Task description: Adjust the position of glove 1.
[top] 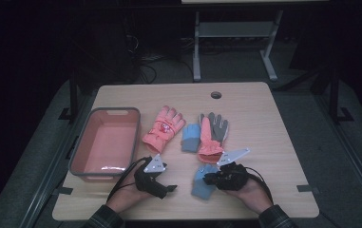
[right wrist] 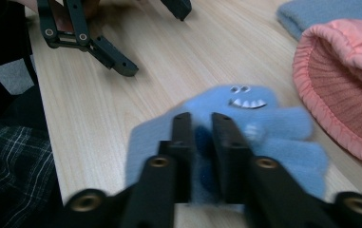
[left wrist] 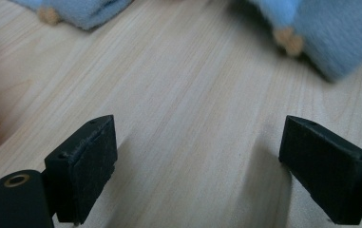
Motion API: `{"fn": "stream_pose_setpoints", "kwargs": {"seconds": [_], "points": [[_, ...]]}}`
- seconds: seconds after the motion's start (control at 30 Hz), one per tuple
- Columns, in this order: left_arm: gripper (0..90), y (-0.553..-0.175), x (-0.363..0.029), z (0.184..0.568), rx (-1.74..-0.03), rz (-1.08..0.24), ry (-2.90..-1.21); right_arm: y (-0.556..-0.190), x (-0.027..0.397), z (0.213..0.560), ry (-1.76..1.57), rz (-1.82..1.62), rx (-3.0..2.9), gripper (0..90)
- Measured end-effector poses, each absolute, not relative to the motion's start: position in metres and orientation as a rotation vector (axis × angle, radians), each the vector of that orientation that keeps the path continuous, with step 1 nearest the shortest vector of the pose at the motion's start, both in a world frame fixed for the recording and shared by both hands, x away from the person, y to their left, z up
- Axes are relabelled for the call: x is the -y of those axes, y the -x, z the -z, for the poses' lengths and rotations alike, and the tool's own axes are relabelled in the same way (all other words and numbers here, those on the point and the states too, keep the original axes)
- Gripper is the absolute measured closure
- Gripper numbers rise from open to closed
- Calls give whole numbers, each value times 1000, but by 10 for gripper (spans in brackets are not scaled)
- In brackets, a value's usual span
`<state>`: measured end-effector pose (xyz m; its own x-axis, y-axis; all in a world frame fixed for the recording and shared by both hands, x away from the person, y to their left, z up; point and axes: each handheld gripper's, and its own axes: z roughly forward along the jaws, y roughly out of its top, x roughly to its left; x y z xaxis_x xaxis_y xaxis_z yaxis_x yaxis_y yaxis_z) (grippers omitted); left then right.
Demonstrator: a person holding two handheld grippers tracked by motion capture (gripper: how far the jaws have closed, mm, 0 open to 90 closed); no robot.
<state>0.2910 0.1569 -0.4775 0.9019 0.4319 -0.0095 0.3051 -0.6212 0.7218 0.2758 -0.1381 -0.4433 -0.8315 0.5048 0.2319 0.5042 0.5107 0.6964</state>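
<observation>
A small blue glove [top: 200, 185] with a toothy face [right wrist: 247, 101] lies near the table's front edge. My right gripper [top: 210, 179] reaches over it from the right, and in the right gripper view [right wrist: 202, 118] the jaws stand close together with a fold of the blue fabric pinched between them. My left gripper [top: 166, 188] rests low over bare wood to the left, its jaws [left wrist: 197, 171] wide apart with nothing between them. A second blue glove [top: 191, 137] lies farther back.
A pink basin [top: 114, 110] stands at the table's left. A pink glove [top: 163, 127] lies beside it. Another pink glove [top: 208, 142] lies over a grey glove [top: 220, 126], its ribbed cuff [right wrist: 345, 71] just right of my right gripper. A cable hole [top: 216, 94] sits at the back.
</observation>
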Motion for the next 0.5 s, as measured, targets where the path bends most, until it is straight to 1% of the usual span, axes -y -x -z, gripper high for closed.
{"fn": "stream_pose_setpoints", "kwargs": {"seconds": [0.03, 0.07, 0.1, 0.13, 0.17, 0.2, 0.23, 0.3, 0.37, 0.5], "points": [[118, -291, -157, 478, -522, -211, -2284, -275, 138, 443, -910, -1264, -2728, 725], [117, -291, -157, 478, -522, -211, -2284, -275, 138, 443, -910, -1264, -2728, 725], [117, -291, -157, 478, -523, -211, -2285, -275, 140, 441, -904, -1271, -2716, 690], [118, -291, -157, 477, -525, -210, -2286, -277, 148, 438, -922, -1283, -2682, 688], [117, -291, -157, 478, -523, -211, -2284, -278, 151, 439, -928, -1268, -2667, 724], [117, -291, -157, 477, -525, -210, -2285, -278, 151, 439, -928, -1268, -2667, 724], [118, -291, -157, 478, -523, -211, -2285, -284, 160, 441, -959, -1214, -2653, 814], [118, -291, -157, 478, -523, -211, -2285, -291, 167, 447, -969, -1163, -2661, 870], [118, -291, -157, 477, -519, -212, -2289, -294, 169, 452, -963, -1106, -2664, 894], [118, -291, -157, 477, -520, -212, -2289, -297, 172, 456, -986, -1084, -2672, 897]]}}
